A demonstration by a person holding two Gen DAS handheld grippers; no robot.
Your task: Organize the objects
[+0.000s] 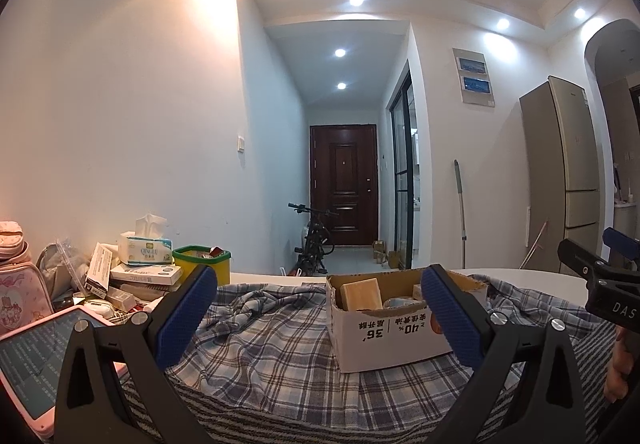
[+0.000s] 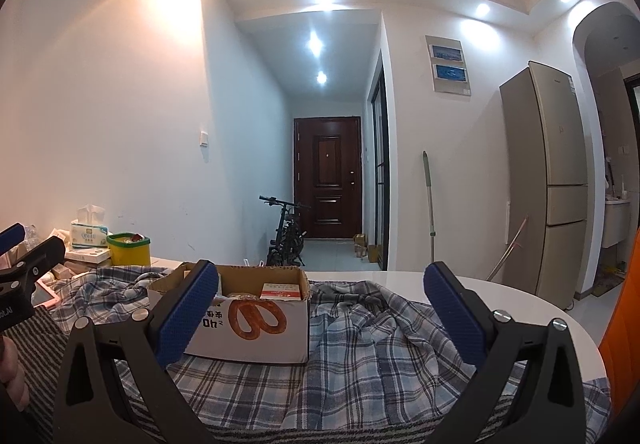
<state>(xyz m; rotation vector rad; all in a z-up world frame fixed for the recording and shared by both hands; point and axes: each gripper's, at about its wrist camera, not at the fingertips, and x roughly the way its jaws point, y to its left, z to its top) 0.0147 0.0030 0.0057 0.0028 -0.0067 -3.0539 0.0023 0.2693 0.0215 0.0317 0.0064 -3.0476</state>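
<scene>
An open cardboard box [image 1: 384, 340] [image 2: 256, 328] sits on a blue plaid cloth [image 1: 272, 356] [image 2: 360, 356] spread over a white table [image 2: 480, 292]. Inside it lie a tan block [image 1: 360, 294] and a red-and-white packet [image 2: 282, 291]. My left gripper [image 1: 320, 318] is open, its blue pads [image 1: 186, 314] wide apart, with the box's near side between and behind them. My right gripper [image 2: 322, 318] is open too, just right of the box, nothing between its fingers. Each gripper shows at the edge of the other's view.
At the table's left stand a yellow tub with a green rim [image 1: 202, 264] [image 2: 128, 248], a tissue pack [image 1: 146, 244] on stacked boxes, a pink tablet [image 1: 32, 356] and a pink bag [image 1: 18, 296]. Beyond are a hallway with a bicycle [image 1: 314, 244], a fridge [image 2: 544, 180] and a mop [image 2: 428, 200].
</scene>
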